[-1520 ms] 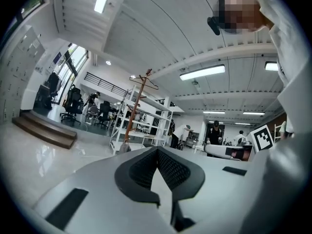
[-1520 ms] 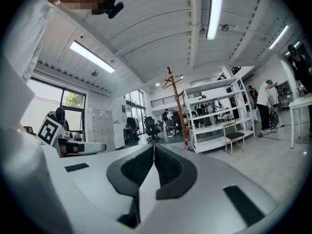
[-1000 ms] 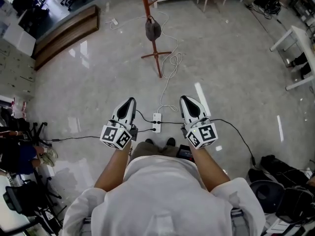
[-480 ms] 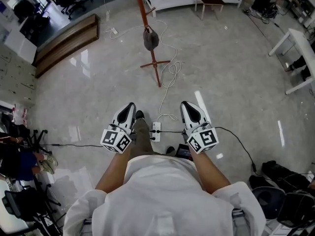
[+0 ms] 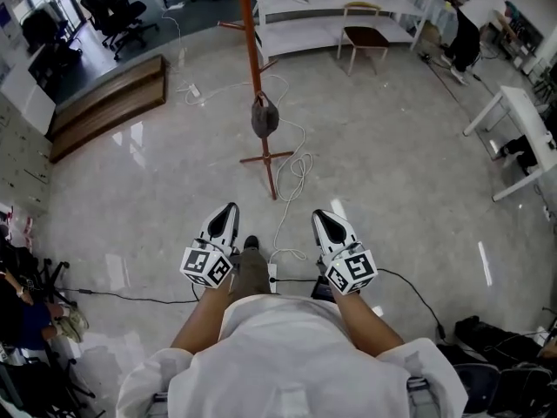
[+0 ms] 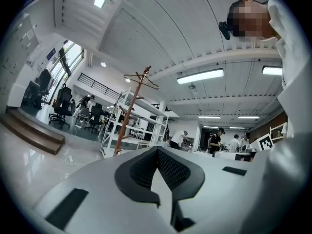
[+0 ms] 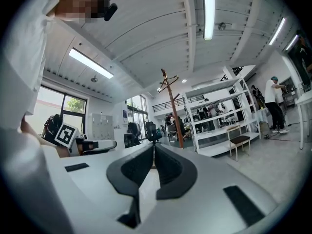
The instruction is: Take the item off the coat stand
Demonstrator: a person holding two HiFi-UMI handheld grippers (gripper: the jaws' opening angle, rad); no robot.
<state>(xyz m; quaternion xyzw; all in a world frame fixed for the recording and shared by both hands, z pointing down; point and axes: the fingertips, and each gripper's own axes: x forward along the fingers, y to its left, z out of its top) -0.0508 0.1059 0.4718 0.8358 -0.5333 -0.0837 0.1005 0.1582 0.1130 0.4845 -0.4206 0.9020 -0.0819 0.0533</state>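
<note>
Dark grey item hung close against the reddish-brown pole of the coat stand, above the stand's spread feet; its shape was too small to say whether it was a bag or a cap. Nothing touched it.

Both grippers were held side by side, well short of the coat stand and pointing toward it. The left gripper sat on the near side of the stand and a little to its left, its jaws clenched together with nothing between them. The right gripper sat on the near side of the stand and to its right, jaws likewise pressed closed and empty. In each gripper view the stand rose beyond the closed tips, its upper pegs branching out near the ceiling.

A loose white cable lay coiled on the glossy floor just beside the stand's feet and ran from there toward the person. A wooden bench stood to the left of the stand, well apart. White shelving stood beyond the stand, and a brown-seated stool sat in front of those shelves, beyond the stand and to its right. A white table was far off to the stand's right.
</note>
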